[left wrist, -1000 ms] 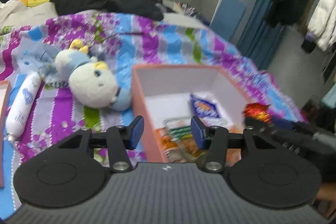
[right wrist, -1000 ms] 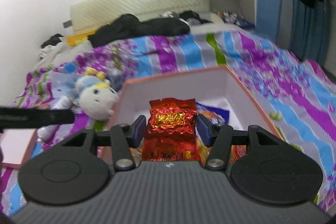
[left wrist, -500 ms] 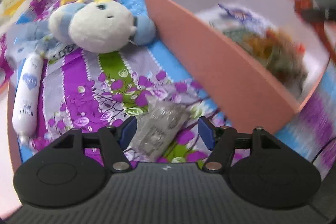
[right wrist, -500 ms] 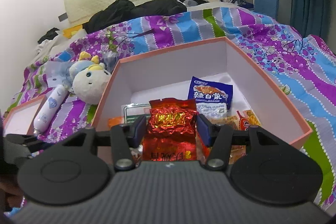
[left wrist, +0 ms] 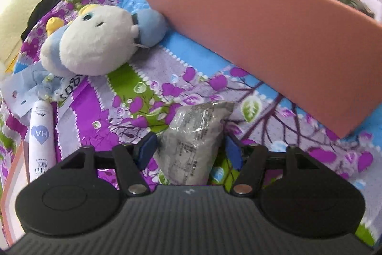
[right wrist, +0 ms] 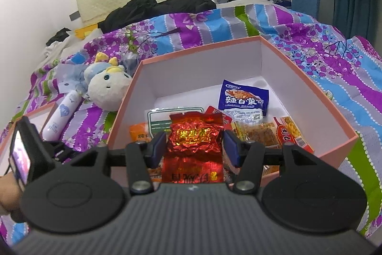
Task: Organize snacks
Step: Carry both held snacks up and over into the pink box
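A pink box (right wrist: 310,78) with white walls sits on the bedspread and holds several snack packets, among them a blue one (right wrist: 243,99). My right gripper (right wrist: 194,143) is shut on a red foil packet (right wrist: 194,135) and holds it over the box's near edge. My left gripper (left wrist: 188,149) is open, low over the bedspread beside the box's outer wall (left wrist: 274,35). A silver-grey packet (left wrist: 194,140) lies between its fingers, which stand apart from it on both sides.
A white and blue plush toy (left wrist: 95,44) lies left of the box, also in the right wrist view (right wrist: 107,87). A white tube (left wrist: 40,140) lies beside it. A pink lid edge (left wrist: 9,183) is at far left. Black clothes (right wrist: 155,6) lie by the headboard.
My left gripper has dropped from box level to the bedspread and closed in around the silver-grey packet. My right gripper has moved over the box with the red packet.
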Tool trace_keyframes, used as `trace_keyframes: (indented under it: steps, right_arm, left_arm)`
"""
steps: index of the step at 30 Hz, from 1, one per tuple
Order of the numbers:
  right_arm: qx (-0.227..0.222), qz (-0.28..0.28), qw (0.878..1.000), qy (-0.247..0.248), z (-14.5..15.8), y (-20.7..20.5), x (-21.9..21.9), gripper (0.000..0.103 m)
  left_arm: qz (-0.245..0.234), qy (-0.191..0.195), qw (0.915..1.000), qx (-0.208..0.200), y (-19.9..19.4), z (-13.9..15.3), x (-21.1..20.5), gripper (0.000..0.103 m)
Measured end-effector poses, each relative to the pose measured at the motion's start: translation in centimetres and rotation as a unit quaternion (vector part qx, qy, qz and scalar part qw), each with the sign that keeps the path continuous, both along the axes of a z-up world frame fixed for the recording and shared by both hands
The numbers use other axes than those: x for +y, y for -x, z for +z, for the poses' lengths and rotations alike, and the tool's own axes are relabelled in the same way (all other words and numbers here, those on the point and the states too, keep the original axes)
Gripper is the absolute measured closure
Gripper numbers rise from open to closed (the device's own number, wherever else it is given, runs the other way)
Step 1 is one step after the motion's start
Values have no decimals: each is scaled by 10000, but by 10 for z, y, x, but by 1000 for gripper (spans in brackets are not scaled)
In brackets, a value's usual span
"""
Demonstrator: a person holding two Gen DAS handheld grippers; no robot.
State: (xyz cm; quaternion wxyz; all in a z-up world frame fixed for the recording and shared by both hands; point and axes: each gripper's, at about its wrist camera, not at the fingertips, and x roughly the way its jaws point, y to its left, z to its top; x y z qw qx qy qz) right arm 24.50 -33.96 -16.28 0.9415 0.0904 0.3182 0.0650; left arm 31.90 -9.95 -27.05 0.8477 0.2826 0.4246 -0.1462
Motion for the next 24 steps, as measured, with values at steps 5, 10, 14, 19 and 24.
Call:
trace_keyframes:
  steps: [5,10,14,19,24]
  right_arm:
    - [-40,4,10000,21,4,5,1,48]
    - [-103,-1,9999,25,12,10,2,48]
    - [-237,13,9997,27,25,12,1,48]
    - [-511,24,9987,59,49,7,-3,48]
    - [-629,0,9979,144,68,-8,-12,48]
  left_arm:
    - [353,272,9990,6,0,9,2,64]
    - [818,832,9931,127,6,32,10,70]
    - [1020,1262,9867,44,14,69,14,70]
    - [1169,2025,9722,-151,20,133,15,70]
    - [1099,2987,9477,-218,13,196,-2,70]
